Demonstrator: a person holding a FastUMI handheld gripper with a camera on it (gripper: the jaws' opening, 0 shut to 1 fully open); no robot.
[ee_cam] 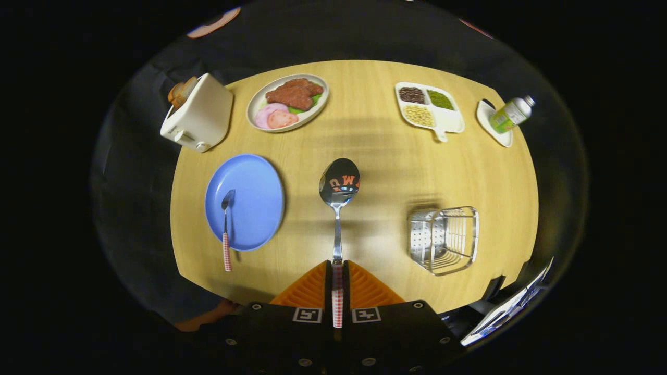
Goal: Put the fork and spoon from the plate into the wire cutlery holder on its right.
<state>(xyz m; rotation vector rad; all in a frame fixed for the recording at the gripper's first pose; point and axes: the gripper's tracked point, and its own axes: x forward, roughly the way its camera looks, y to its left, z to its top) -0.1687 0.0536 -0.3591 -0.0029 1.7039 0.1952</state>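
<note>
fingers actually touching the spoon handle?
Touching. The gripper view shows the gripper closed on the spoon, both fingers pressed against its checked handle with no gap, bowl sticking out ahead.

The gripper has two ribbed, wedge-shaped fingers on a dark body — two square white-bordered markers sit side by side on top, with round screw heads along its edges.

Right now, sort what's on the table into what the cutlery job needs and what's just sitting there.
For the job: spoon, clamped by its handle in the tool; fork on the blue plate; wire cutlery holder.

Lying about: toaster, plate of meat, divided tray of beans, bottle on its small dish.
</note>
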